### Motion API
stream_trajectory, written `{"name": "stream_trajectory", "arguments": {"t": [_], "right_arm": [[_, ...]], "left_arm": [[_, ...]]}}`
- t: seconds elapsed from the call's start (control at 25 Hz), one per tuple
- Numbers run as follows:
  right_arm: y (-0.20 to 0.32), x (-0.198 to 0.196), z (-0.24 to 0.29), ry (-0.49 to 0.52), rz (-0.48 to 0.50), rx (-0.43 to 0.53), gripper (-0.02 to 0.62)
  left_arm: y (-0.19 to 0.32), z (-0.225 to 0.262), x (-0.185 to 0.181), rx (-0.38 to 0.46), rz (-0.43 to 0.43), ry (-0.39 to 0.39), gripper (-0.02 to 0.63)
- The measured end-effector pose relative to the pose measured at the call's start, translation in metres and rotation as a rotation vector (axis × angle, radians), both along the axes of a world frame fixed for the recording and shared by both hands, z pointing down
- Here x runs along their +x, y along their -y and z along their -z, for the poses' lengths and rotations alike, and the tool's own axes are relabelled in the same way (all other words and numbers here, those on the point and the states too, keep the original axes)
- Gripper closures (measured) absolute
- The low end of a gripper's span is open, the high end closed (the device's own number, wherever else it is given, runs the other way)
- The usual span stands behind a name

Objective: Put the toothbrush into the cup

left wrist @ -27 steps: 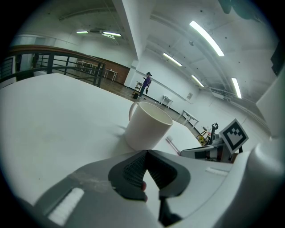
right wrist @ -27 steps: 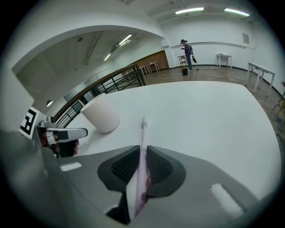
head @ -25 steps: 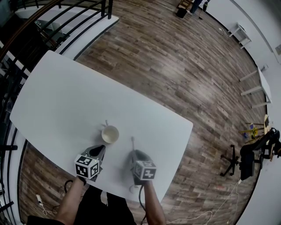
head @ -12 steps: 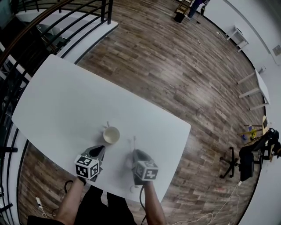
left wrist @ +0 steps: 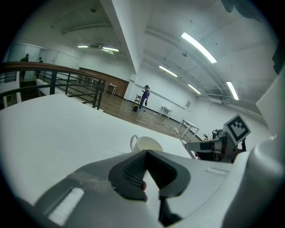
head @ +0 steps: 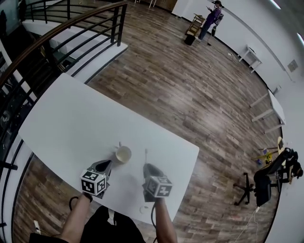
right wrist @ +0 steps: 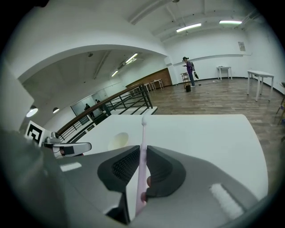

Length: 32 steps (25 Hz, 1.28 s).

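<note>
A white cup (head: 123, 154) with its handle to the far left stands on the white table (head: 61, 118). My left gripper (head: 105, 163) hovers just short of it, jaws shut with nothing between them. In the left gripper view the cup (left wrist: 147, 144) shows right beyond the touching tips of the left gripper (left wrist: 146, 152). My right gripper (head: 146, 166) is to the right of the cup, shut on a pale pink toothbrush (head: 146, 155). The toothbrush (right wrist: 143, 147) stands up between the right gripper's (right wrist: 141, 148) jaws, head pointing away, with the cup (right wrist: 118, 140) off to its left.
The table's right edge (head: 190, 166) drops to a wood floor. A dark railing (head: 61, 38) runs behind the table's far left. A black office chair (head: 261, 182) stands far right. A person (head: 211, 14) stands at the room's far end.
Both grippers have lifted off the table, the right one carrying the toothbrush. The head view has tipped toward the far room, so the table sits lower in the picture.
</note>
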State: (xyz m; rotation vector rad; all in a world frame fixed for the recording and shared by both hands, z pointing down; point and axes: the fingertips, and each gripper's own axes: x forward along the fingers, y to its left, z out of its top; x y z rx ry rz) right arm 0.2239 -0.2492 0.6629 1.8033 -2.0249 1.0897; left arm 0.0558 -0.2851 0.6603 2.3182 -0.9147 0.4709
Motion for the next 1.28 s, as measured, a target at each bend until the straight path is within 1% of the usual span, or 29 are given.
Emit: {"name": "stream_trajectory", "arguments": {"t": [0.32, 0.44, 0.64, 0.84, 1.08, 1.28], "right_arm": [[0.025, -0.024, 0.070, -0.015, 0.040, 0.122, 0.541], [0.034, -0.035, 0.098, -0.044, 0.066, 0.174, 0.541], [0.044, -0.059, 0.123, -0.055, 0.095, 0.222, 0.541], [0.042, -0.065, 0.127, -0.052, 0.112, 0.234, 0.541], [0.061, -0.077, 0.118, -0.045, 0.127, 0.222, 0.541], [0.073, -0.084, 0.105, -0.025, 0.147, 0.215, 0.541]], "left_arm": [[0.020, 0.065, -0.027, 0.113, 0.063, -0.042, 0.600], [0.028, 0.090, -0.035, 0.160, 0.078, -0.056, 0.599], [0.032, 0.114, -0.055, 0.206, 0.092, -0.070, 0.599], [0.027, 0.114, -0.061, 0.203, 0.112, -0.067, 0.599], [0.041, 0.103, -0.069, 0.182, 0.120, -0.061, 0.598], [0.047, 0.087, -0.079, 0.154, 0.151, -0.049, 0.599]]}}
